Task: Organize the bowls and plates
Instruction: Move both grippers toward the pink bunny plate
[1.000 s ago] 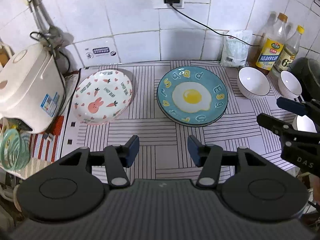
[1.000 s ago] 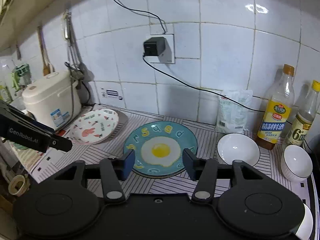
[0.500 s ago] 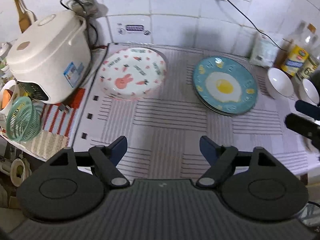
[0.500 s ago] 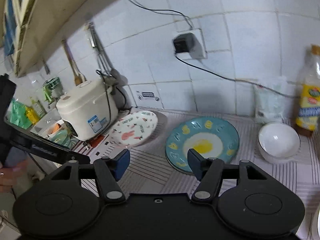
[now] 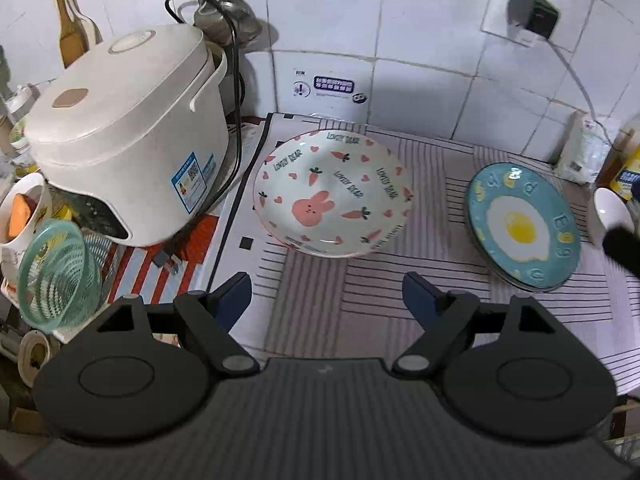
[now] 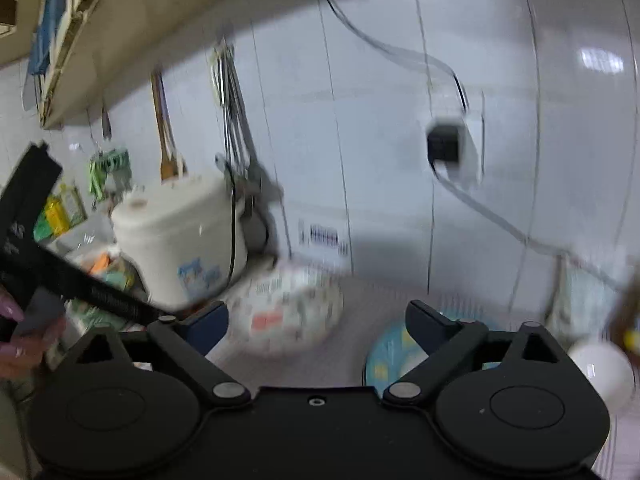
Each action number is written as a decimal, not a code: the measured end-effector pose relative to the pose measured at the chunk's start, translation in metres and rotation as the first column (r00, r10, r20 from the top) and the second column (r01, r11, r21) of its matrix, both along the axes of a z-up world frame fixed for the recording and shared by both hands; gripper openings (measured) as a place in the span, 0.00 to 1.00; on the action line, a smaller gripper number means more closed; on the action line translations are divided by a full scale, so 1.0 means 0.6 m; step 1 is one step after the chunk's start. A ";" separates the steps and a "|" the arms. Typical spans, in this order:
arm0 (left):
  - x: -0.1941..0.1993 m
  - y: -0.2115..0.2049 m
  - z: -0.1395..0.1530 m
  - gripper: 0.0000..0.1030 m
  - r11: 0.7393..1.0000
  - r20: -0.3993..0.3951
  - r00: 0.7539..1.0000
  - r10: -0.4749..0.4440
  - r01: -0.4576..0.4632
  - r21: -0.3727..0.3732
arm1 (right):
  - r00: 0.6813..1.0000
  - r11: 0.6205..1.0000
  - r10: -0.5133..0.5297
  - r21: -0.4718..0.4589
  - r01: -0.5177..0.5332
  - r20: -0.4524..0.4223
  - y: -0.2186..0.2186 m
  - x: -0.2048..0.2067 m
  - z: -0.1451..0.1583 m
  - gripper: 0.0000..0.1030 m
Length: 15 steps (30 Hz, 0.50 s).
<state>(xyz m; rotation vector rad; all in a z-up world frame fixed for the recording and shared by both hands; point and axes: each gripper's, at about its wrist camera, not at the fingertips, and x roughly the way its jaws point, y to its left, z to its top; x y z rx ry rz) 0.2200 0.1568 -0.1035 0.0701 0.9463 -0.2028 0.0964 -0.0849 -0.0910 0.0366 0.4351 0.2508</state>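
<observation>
plates: 1 white round bunny-print ceramic plate [image 5: 334,194] 12 o'clock, 1 blue round fried-egg ceramic plate [image 5: 524,226] 2 o'clock | bowls: 1 white bowl [image 5: 610,210] | left tongs [image 5: 326,300], right tongs [image 6: 318,324]: released, just widened, empty

The left wrist view looks steeply down from close above the front edge of the striped counter mat [image 5: 360,308], facing the tiled back wall, with the rabbit plate [image 5: 332,196] near its middle and the rice cooker [image 5: 120,136] at the mat's left edge. The right wrist view, badly blurred, looks flatter and lower toward the same wall. Both share the rabbit plate [image 6: 286,314], rice cooker [image 6: 180,236], egg plate [image 5: 524,226] [image 6: 390,354] and wall socket [image 5: 532,12] [image 6: 444,146].
</observation>
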 end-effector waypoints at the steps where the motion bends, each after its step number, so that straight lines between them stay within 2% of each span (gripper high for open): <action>1: 0.014 0.008 -0.008 0.80 1.000 -0.006 1.000 0.001 -0.001 -0.002 | 1.000 1.000 -0.010 -0.009 0.010 0.020 0.009 0.012 -0.003 0.96; 3: 0.041 0.021 -0.024 0.80 1.000 -0.024 1.000 0.016 -0.017 -0.008 | 1.000 1.000 -0.008 -0.030 0.009 0.030 0.022 0.042 -0.010 0.96; 7: 0.091 0.039 -0.058 0.80 0.999 -0.028 0.999 0.035 -0.035 -0.018 | 1.000 0.999 -0.010 -0.039 0.010 -0.004 0.043 0.101 -0.031 0.96; 12: 0.146 0.052 -0.113 0.80 0.998 -0.066 0.996 0.054 -0.056 -0.021 | 0.989 0.998 -0.015 0.053 0.024 -0.147 0.056 0.172 -0.081 0.95; 15: 0.169 0.059 -0.146 0.80 0.996 -0.107 0.992 0.068 -0.073 -0.045 | 0.981 0.996 -0.013 0.081 0.029 -0.194 0.067 0.204 -0.113 0.93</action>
